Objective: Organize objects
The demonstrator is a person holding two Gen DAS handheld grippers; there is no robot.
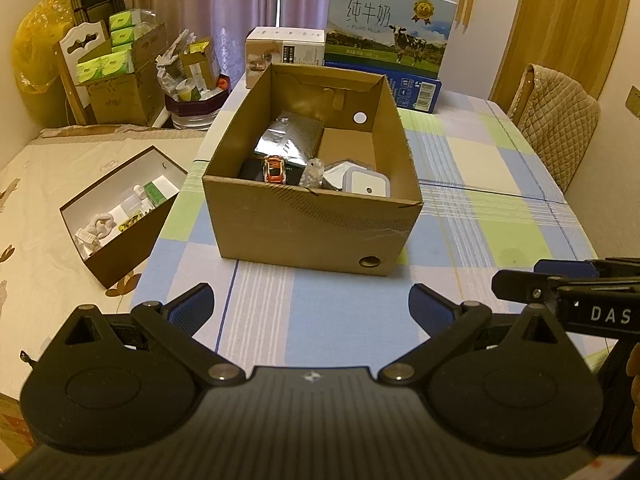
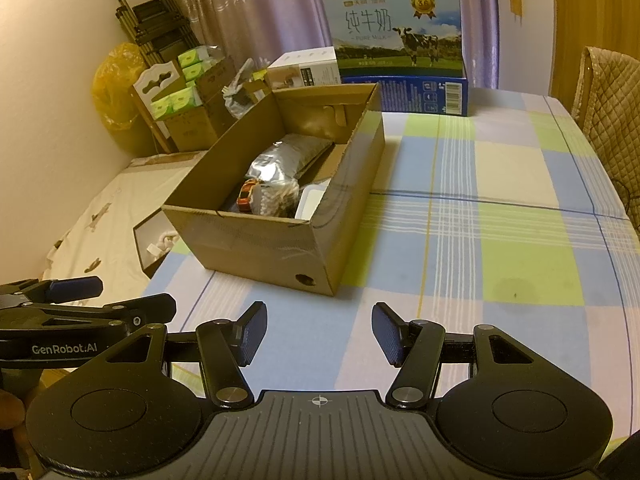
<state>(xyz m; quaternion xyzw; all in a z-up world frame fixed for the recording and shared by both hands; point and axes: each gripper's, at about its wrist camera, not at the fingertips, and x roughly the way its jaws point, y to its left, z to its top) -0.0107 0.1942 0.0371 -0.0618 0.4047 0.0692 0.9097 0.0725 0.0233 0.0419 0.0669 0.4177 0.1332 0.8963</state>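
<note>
Both your grippers, left gripper (image 1: 311, 309) and right gripper (image 2: 319, 333), hang empty with jaws apart. Cardboard box (image 1: 316, 224) sits dead ahead on the checked tablecloth (image 1: 500, 208), long axis running away, nearer your left.

A table under a checked cloth (image 1: 500, 184) of blue, green and pale squares fills the room in warm, yellowish indoor light. Mauve curtains (image 1: 224, 4) hang closed along the far wall, a wooden door (image 1: 568, 24) to their right. A chair with a quilted beige cover (image 1: 560, 120) stands at the table's right edge. In the left corner, a folded black rack (image 2: 152, 24) leans on the cream wall (image 2: 48, 92), beside a white carved chair back (image 1: 82, 46).
</note>
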